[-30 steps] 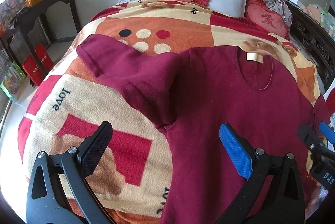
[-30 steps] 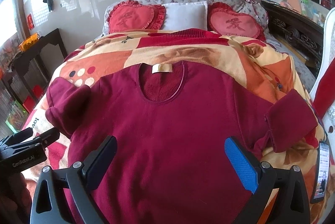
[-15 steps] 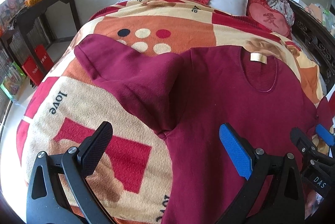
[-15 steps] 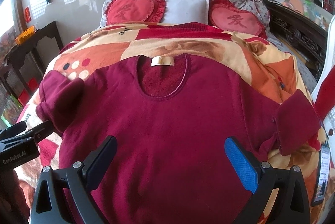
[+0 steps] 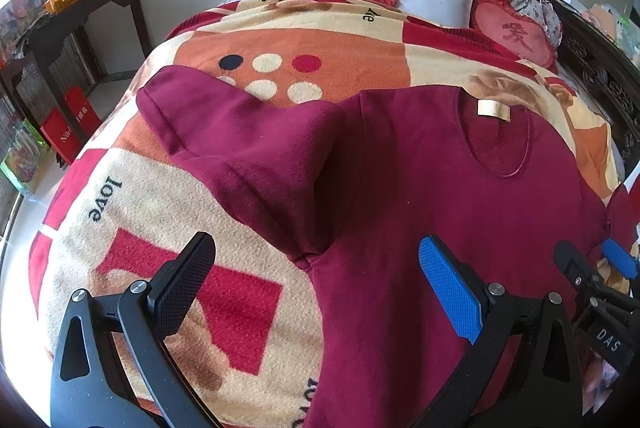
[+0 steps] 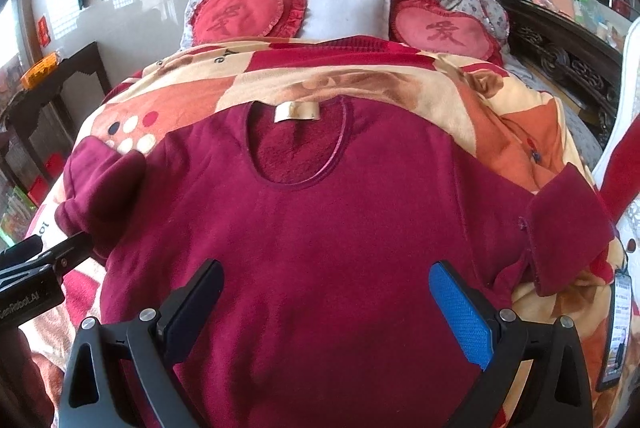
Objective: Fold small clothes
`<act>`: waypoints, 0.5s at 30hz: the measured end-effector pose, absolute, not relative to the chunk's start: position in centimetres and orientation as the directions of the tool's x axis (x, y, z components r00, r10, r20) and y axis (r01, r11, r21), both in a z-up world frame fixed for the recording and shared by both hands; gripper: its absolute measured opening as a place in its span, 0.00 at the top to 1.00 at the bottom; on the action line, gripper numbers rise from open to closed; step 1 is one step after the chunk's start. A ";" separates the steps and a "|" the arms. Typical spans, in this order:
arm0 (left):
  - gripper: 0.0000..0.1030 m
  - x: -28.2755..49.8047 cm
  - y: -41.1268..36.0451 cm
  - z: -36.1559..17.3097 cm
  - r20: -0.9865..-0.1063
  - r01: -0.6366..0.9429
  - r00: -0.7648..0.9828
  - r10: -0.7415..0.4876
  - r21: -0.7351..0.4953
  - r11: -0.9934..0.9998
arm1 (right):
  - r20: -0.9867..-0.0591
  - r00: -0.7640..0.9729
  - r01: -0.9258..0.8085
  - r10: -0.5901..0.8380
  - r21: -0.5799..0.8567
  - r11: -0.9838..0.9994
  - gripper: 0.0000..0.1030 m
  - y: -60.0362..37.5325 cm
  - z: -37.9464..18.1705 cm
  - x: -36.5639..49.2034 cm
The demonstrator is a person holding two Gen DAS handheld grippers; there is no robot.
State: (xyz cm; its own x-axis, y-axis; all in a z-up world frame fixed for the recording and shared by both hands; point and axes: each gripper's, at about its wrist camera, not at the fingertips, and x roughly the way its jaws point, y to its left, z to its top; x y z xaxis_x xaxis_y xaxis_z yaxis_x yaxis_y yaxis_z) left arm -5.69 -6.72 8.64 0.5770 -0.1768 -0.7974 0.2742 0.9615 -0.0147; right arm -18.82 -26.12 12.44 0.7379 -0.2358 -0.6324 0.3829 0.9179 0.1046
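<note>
Nearest the lens, the left claw (image 5: 316, 284) hangs with its jaws wide apart and nothing between them, one black pad over the patterned blanket (image 5: 168, 196) and the blue pad over the lower body of the maroon top (image 5: 420, 188); the right claw (image 6: 326, 298) is likewise spread apart and empty, both pads above the top's lower front. The top lies face up and flat on the bed, neckline away from the cameras, with a pale label (image 6: 297, 112) inside the collar (the fleecy lining shows through the neck opening). Its sleeve (image 5: 240, 132) on the left side lies bent outward on the blanket, and the other sleeve (image 6: 560, 224) is doubled back near the bed's right edge. Further off, two red heart cushions (image 6: 240, 14) flank a white pillow (image 6: 346, 12) at the head of the bed, against a pale wall
</note>
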 end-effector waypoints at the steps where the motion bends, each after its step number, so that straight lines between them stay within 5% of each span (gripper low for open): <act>1: 0.01 -5.7 -6.8 8.6 -0.797 0.275 0.577 -0.178 -0.016 0.961 | -0.634 0.736 0.390 -0.238 0.109 0.914 0.01 -26.4 12.4 -18.8; 15: 0.01 -5.6 -7.3 9.1 -0.790 0.285 0.583 -0.187 -0.016 0.958 | -0.645 0.726 0.393 -0.239 0.104 0.914 0.01 -27.1 12.2 -18.4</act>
